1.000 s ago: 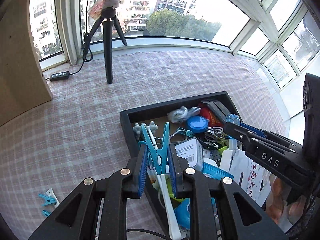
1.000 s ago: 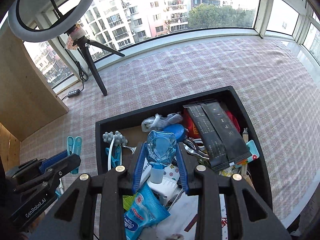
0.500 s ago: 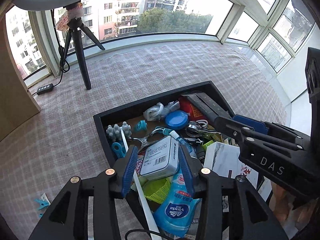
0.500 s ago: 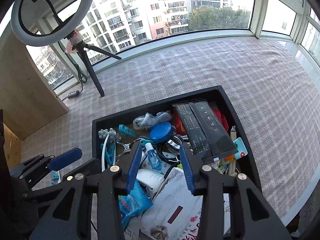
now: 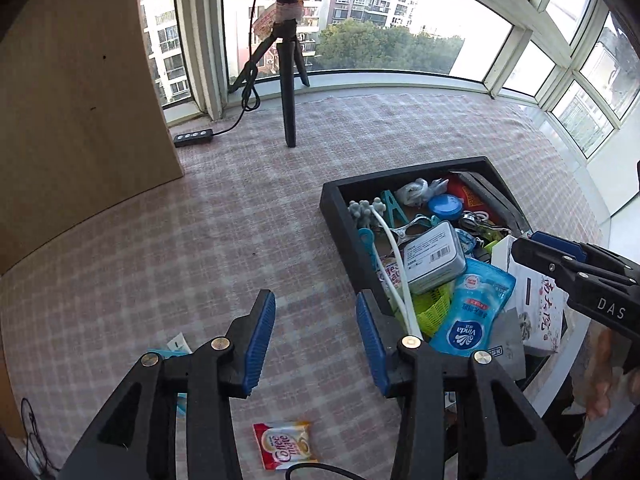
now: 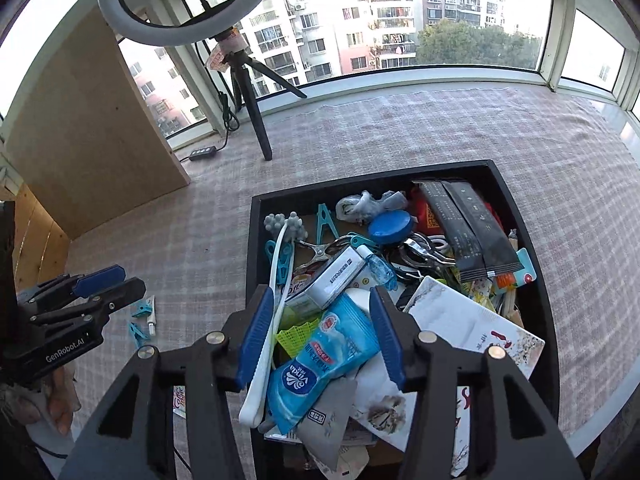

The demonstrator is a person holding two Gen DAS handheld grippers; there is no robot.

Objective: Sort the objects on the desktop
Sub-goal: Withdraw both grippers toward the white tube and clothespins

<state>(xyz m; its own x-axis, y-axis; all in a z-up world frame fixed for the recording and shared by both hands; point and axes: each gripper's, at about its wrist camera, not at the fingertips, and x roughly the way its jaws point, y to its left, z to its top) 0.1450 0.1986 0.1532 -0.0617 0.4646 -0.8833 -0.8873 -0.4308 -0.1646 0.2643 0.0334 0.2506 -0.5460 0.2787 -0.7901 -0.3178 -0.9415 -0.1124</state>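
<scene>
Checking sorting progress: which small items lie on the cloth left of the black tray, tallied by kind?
Teal clips: 2
Coffee Mate sachet: 1
Small white tube: 1
Total: 4

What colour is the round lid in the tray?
Blue; the round lid shows best in the right wrist view.
</scene>
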